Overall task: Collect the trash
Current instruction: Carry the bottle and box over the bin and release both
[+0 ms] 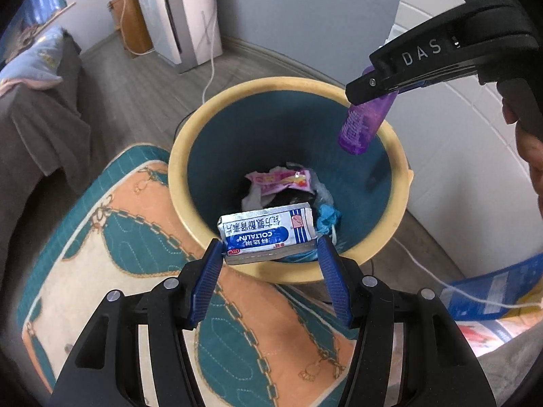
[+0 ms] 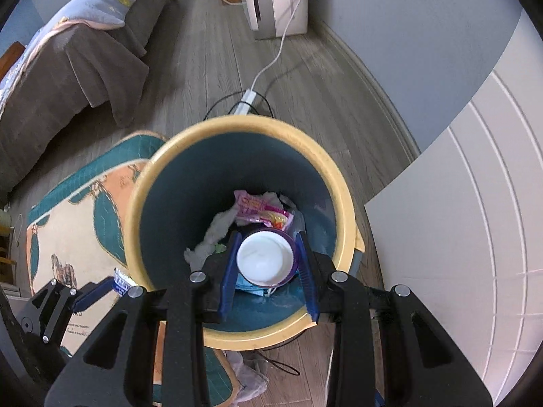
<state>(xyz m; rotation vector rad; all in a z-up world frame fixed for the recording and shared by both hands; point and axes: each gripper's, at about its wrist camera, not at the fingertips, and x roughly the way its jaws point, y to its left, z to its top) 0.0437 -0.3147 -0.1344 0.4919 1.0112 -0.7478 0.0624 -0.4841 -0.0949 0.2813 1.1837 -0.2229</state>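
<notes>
Over the bin (image 1: 190,142), left tool (image 1: 271,251) pinches medicine box (image 1: 268,234); right tool (image 2: 266,261) pinches purple bottle (image 2: 264,259).

Purple bottle (image 1: 364,123), yellow-rimmed teal bin (image 1: 237,108)

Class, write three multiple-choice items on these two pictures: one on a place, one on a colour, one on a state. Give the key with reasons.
1. Where is the purple bottle?
A. over the bin
B. on the rug
C. on the sofa

2. What colour is the bin's rim?
A. red
B. yellow
C. black

3. What is the state of the left gripper?
A. open and bare
B. out of view
C. shut on the medicine box

Key: A, the right gripper holds it above the bin's mouth; B, the rim is pale yellow around a teal inside; C, the jaws clamp the box's ends.
</notes>
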